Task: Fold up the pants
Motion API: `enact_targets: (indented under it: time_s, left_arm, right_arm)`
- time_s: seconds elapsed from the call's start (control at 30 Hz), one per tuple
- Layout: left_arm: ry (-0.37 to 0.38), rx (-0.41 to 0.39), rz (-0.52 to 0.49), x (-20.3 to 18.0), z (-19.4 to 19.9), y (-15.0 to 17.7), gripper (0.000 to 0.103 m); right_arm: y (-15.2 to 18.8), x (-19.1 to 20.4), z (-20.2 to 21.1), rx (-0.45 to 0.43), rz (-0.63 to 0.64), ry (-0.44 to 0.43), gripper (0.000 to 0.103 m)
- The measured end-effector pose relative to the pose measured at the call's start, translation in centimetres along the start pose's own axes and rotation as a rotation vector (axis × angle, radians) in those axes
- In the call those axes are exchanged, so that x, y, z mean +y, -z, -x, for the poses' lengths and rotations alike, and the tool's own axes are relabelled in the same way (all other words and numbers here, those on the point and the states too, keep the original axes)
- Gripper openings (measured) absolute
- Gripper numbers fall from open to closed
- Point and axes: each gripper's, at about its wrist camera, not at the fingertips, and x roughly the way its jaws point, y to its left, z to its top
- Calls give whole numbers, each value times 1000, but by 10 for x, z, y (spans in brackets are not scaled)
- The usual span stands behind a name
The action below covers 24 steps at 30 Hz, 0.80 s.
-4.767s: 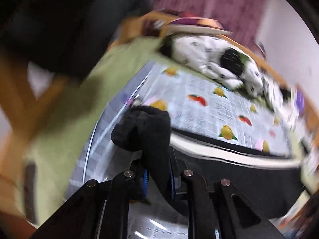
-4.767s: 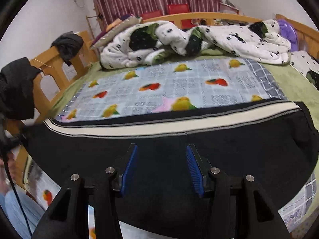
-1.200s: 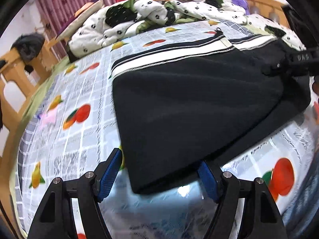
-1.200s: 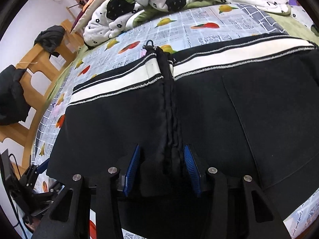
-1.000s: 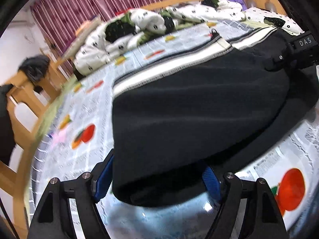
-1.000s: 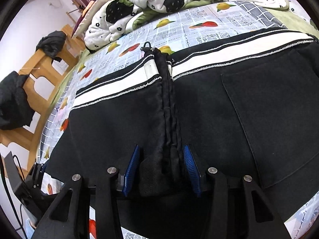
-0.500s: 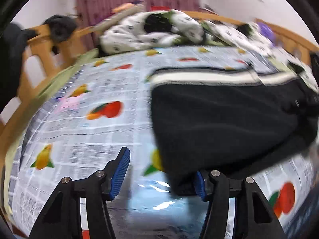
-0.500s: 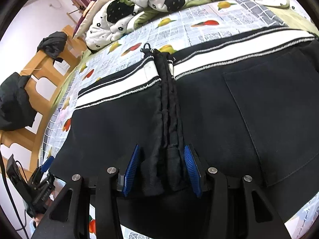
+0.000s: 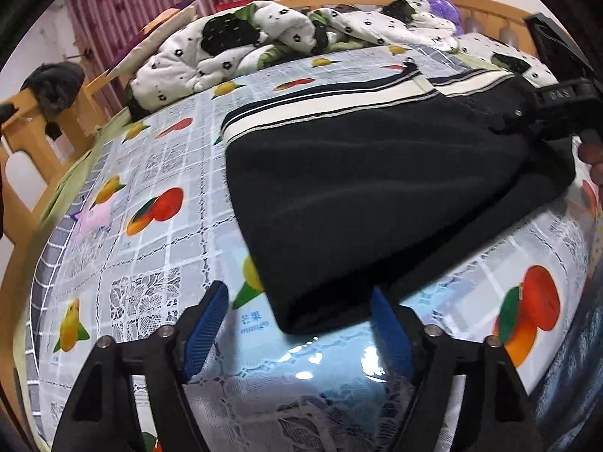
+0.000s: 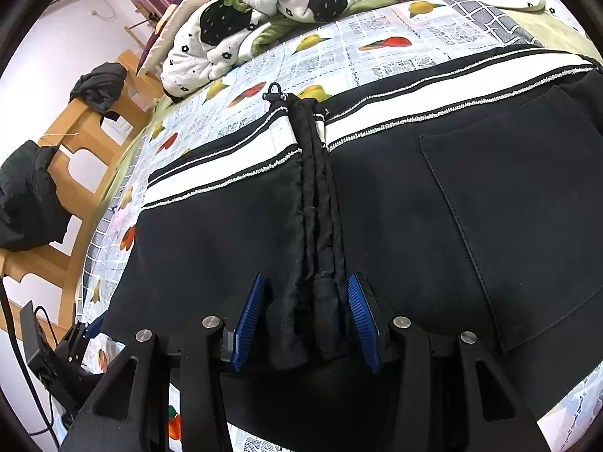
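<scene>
Black pants [image 9: 377, 188] with a white striped waistband [image 9: 320, 109] lie folded on the fruit-print bed cover [image 9: 150, 263]. My left gripper [image 9: 299, 324] hovers at their near corner. Its jaws are opening, and the corner lies loose between the blue pads [image 9: 205, 324] with neither pad pressing on it. In the right wrist view the pants [image 10: 490, 207] fill the frame. My right gripper [image 10: 305, 312] is shut on a bunched ridge of black fabric [image 10: 318, 207] that runs up to the waistband [image 10: 414, 109].
A crumpled black-and-white quilt [image 9: 264, 37] lies at the head of the bed. The wooden bed frame [image 10: 75, 143] on the left carries dark clothes [image 10: 30, 196]. A hand [image 9: 591, 158] shows at the right edge.
The left gripper has drawn back and to the left from the pants' corner, closing partway and then widening again. The fabric now lies flat. The right gripper has kept still on the ridge.
</scene>
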Motion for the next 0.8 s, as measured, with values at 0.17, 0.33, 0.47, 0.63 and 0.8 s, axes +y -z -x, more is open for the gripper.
enact_targets:
  time_s: [0.17, 0.33, 0.47, 0.63, 0.8]
  left_arm:
    - [-94, -59, -27, -14, -9, -12, 75]
    - [-271, -125, -26, -25, -2, -23, 23]
    - [-138, -78, 225, 38, 9, -10, 24]
    - [-41, -35, 266, 54, 2, 6, 25]
    - [-97, -26, 142, 28, -2, 7, 31]
  right_arm:
    - [0, -1, 0, 3, -11, -9, 47]
    - [-1, -1, 2, -2, -13, -15, 47]
    - [-1, -1, 7, -19, -28, -30, 47]
    - [-3, 1, 9, -29, -35, -41, 47]
    - [-3, 8, 8, -27, -14, -46, 47]
